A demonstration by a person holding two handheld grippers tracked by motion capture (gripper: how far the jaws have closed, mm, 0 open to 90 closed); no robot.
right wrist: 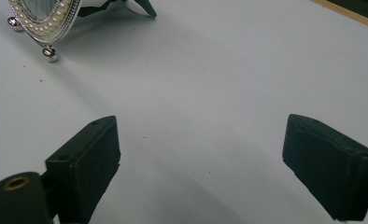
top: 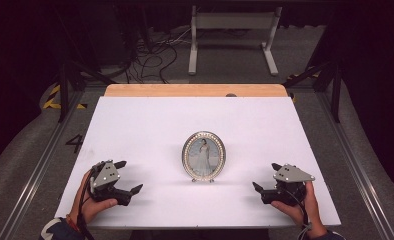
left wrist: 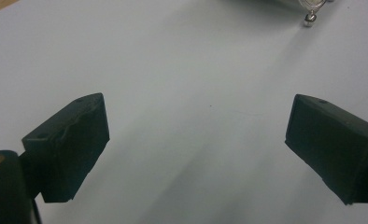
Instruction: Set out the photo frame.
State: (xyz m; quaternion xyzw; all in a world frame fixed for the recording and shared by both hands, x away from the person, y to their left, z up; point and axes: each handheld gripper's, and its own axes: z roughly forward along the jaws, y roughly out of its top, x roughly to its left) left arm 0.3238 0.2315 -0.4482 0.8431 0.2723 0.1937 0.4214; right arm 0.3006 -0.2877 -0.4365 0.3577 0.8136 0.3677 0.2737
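Left gripper [top: 127, 176]: jaws spread wide, released, nothing between them, nothing touched; hovers low over white table sheet [top: 135, 125]. Held by left hand [top: 87, 202].

Right gripper [top: 266, 176]: jaws equally wide apart, released, empty; held by right hand [top: 305, 205].

Oval photo frame [top: 203, 155]: stands upright between both grippers, ahead of each, well apart from either. Pearl-beaded silver rim, small ball feet on sheet. In right gripper view, frame [right wrist: 42, 18] sits far upper left beyond jaws; in left gripper view, frame foot [left wrist: 308, 17] at upper right.
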